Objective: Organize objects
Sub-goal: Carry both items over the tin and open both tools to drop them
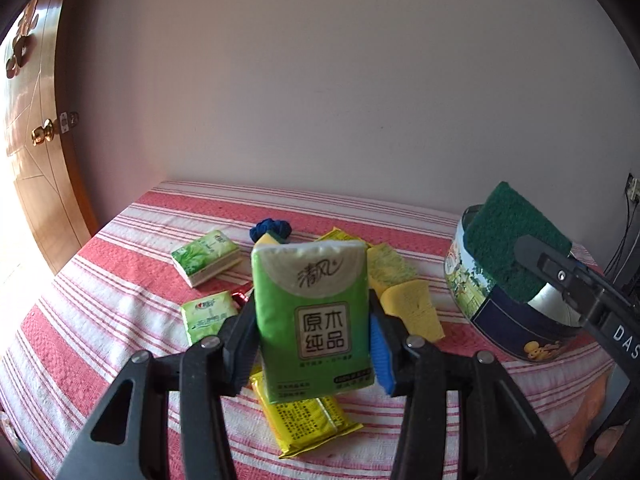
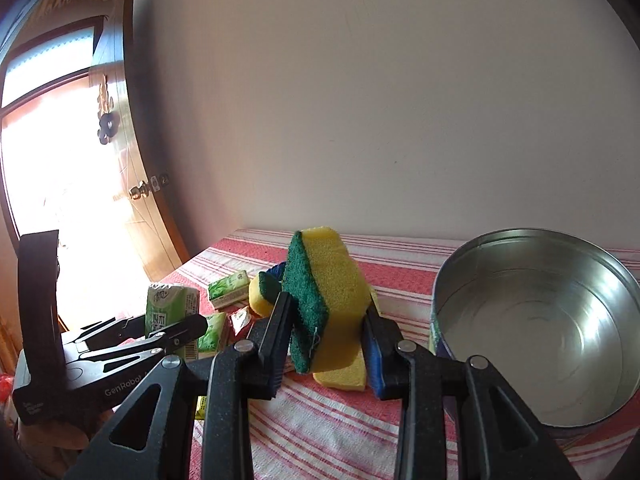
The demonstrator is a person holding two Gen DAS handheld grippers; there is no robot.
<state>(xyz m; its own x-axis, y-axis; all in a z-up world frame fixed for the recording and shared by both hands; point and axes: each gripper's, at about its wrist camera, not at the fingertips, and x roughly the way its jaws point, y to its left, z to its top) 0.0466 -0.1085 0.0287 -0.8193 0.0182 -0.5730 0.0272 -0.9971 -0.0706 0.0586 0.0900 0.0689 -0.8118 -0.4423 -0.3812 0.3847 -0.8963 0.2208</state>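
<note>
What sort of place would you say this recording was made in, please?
Most likely a room in a home, not a lab. A table under a red-and-white striped cloth stands against a plain wall beside a wooden door with a brass knob, with tissue packs, sponges and a round tin on it.

A plain pale wall [image 1: 320,80] rises behind a table covered with a red and white striped cloth [image 1: 120,280]. To the left stands a wooden door [image 1: 36,184] with a brass knob [image 1: 42,135], a dark ornament hanging on it. Beyond it, bright daylight pours through a window [image 2: 44,120] with a dark frame. Cables [image 1: 628,232] hang at the far right.
</note>
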